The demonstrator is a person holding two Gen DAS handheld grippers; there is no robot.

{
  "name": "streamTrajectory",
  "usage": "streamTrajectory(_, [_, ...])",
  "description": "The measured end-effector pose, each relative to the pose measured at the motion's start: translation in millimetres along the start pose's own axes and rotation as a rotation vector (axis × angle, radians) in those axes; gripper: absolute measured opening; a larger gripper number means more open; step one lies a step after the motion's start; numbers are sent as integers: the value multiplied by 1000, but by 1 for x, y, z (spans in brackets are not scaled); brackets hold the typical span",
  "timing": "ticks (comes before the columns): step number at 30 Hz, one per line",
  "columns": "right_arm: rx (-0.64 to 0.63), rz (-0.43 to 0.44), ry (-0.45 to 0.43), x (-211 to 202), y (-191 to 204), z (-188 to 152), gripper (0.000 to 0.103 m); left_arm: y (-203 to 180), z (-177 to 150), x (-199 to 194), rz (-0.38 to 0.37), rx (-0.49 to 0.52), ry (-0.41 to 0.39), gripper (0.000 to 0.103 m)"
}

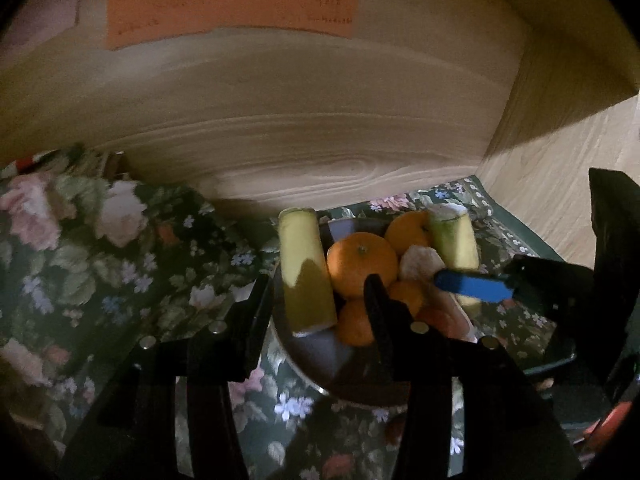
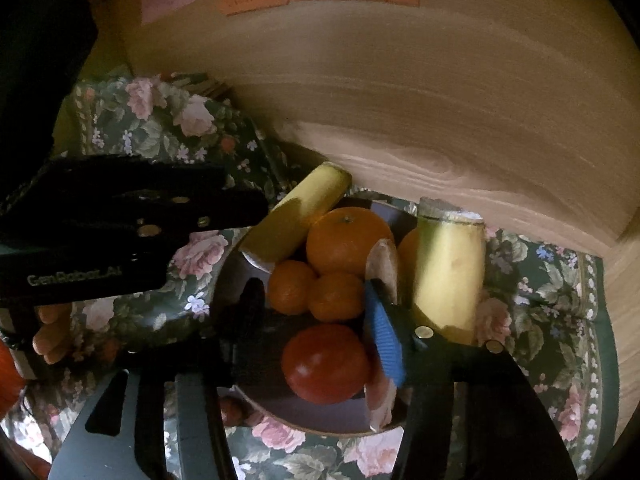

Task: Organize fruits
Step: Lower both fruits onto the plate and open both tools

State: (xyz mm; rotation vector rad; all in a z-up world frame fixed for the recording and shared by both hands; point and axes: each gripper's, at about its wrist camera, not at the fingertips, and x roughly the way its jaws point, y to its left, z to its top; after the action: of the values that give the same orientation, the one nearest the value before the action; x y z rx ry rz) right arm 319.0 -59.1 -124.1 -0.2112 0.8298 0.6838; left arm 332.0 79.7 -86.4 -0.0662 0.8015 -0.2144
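Wood-grain panels back the scene, with an orange note [image 1: 232,8] stuck high on the rear one. Below lies a floral cloth [image 1: 120,264] on the counter, bunched up at the left. On it stands a bowl [image 2: 320,420] that holds the fruit: a big orange [image 2: 346,242], two small ones [image 2: 290,286] in front of it, a red apple [image 2: 326,364] nearest the right camera, and two yellow banana pieces, one [image 2: 298,214] leaning on the bowl's left rim, the other [image 2: 450,264] upright at the right. A pale slice [image 2: 384,264] stands between the oranges and the right banana.

The left gripper [image 1: 316,292] hangs over the bowl, jaws spread around the left banana piece without touching it. The right gripper [image 2: 316,320] is over the apple, jaws spread wide; its blue-padded finger [image 2: 386,340] touches the slice.
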Motion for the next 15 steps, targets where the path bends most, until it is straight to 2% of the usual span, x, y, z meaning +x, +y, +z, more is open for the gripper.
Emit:
streamTrajectory(7, [11,1,-41,-33,4,-12,49,-1,-19,-39,14,-17,-40,53])
streamTrajectory(9, [10,7,-41,-38,8,-17,49,-1,-27,-48,24,-24,-49,56])
streamTrajectory(15, [3,35,-16,-41,27,-39,49,1,-55,-65,30,-45,-41,57])
